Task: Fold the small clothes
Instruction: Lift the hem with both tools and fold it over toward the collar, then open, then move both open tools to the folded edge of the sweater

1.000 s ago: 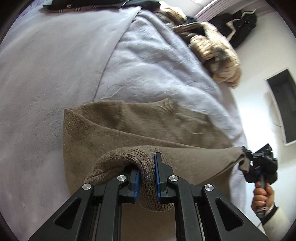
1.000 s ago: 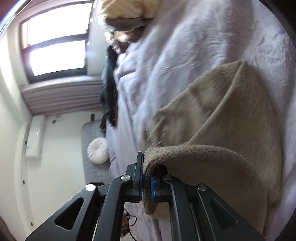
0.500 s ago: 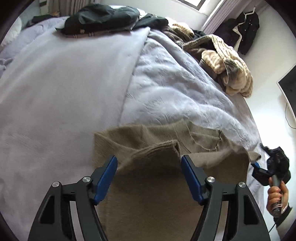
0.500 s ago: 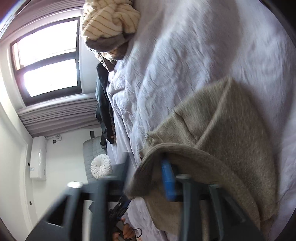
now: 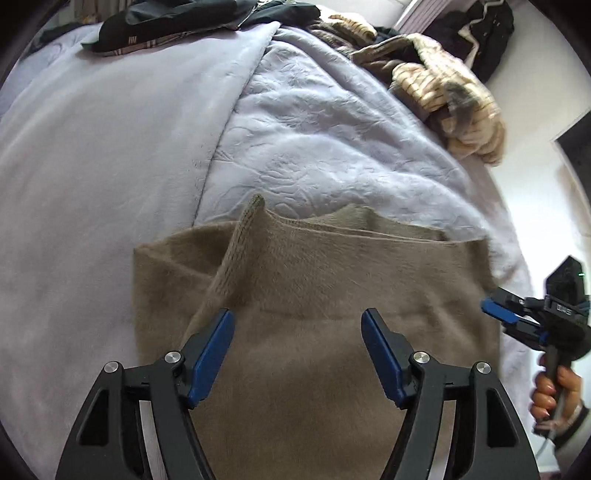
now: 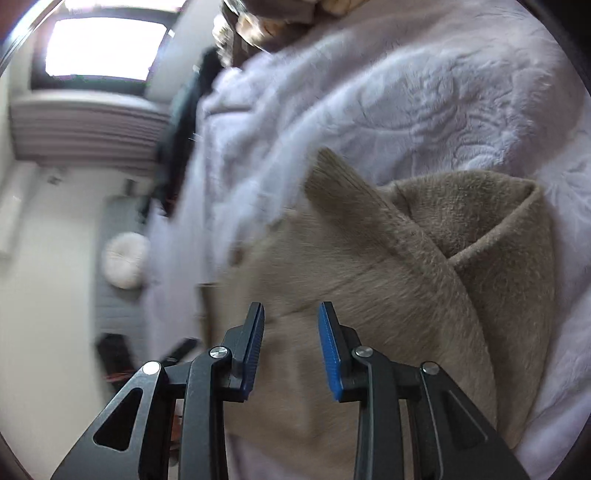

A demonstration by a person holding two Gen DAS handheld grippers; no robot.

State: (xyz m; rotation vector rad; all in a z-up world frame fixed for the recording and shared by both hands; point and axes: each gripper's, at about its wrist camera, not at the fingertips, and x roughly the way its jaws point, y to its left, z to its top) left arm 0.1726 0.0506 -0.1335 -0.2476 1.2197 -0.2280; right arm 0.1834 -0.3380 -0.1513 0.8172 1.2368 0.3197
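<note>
A tan knitted garment (image 5: 314,295) lies folded over itself on a pale lilac bedspread (image 5: 110,155). A ribbed edge (image 5: 236,251) stands up near its far left corner. Just above the garment my left gripper (image 5: 297,332) hangs open, nothing between its blue pads. In the right wrist view the same garment (image 6: 406,288) lies below my right gripper (image 6: 291,336), whose jaws are closing with no cloth between them. The right gripper (image 5: 506,317) also shows at the right edge of the left wrist view, held by a hand (image 5: 554,391).
A heap of striped cream and brown clothes (image 5: 443,85) lies at the bed's far right, dark clothes (image 5: 177,22) at the far end. The bed's edge drops off on the right. A window (image 6: 103,48) and a round white cushion (image 6: 125,262) show beyond the bed.
Both grippers let go of the tan garment's edge and drew back a little. The fold they carried now lies flat on the rest of the garment. The right gripper rolled.
</note>
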